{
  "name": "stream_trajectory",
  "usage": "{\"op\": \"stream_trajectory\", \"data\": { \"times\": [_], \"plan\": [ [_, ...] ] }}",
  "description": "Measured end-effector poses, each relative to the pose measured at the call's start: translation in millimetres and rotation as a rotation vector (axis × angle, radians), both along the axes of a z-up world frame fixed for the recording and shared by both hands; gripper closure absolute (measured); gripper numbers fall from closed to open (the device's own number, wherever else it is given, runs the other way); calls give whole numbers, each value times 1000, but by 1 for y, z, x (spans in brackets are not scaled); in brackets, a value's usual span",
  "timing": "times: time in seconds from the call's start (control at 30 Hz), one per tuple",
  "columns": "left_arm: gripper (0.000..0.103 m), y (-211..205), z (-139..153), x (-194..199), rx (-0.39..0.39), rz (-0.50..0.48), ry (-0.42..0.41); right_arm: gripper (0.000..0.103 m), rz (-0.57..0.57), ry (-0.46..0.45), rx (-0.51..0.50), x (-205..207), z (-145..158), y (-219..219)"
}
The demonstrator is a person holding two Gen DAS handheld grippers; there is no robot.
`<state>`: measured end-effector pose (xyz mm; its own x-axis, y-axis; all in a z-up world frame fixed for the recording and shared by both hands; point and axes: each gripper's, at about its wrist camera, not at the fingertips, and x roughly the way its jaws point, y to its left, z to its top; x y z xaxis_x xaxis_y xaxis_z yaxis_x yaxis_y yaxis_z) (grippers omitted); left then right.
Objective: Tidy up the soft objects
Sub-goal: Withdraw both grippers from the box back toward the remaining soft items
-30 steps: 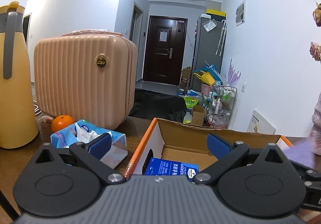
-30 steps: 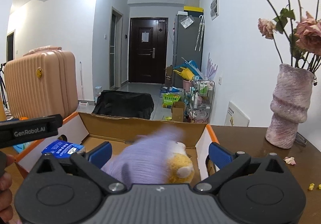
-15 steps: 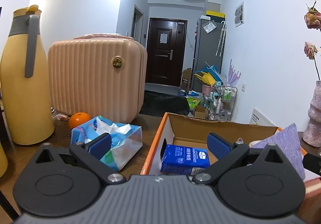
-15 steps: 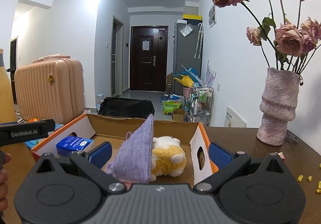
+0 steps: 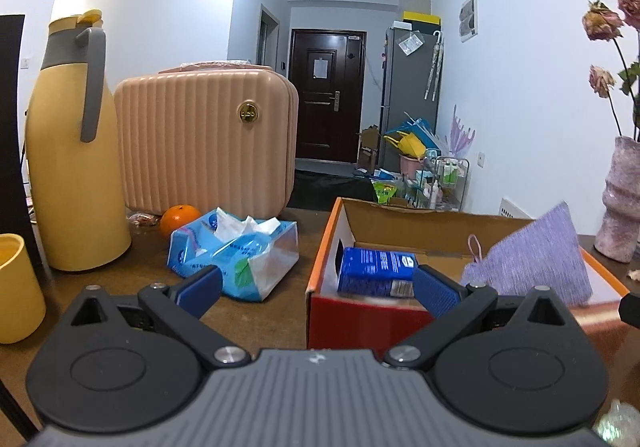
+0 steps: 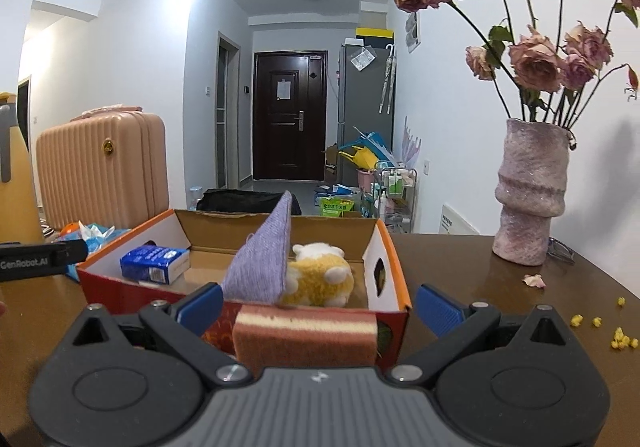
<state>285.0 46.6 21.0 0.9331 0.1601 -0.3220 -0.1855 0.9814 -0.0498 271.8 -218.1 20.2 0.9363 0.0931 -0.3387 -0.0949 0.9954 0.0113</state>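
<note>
Right wrist: sponge [image 6: 305,331] lies between spread right tongs [image 6: 318,305], untouched.

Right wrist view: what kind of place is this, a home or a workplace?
Most likely a home, a flat with a hallway. A dark entrance door closes the corridor, a fridge stands beside it, and the brown table carries a vase of dried roses and a shoebox holding soft things.

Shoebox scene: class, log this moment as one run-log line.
left gripper: open, empty | right gripper: open, sponge between fingers | box: purple cloth, plush, tissue pack
</note>
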Motion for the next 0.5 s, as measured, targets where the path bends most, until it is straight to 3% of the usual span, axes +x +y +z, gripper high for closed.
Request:
{"op": "stream_trajectory", "data": {
  "times": [0.5],
  "plan": [
    [0, 4, -2, -55, -10, -24, 9, 0, 13, -25, -18, -57, -5, -14]
  ]
}}
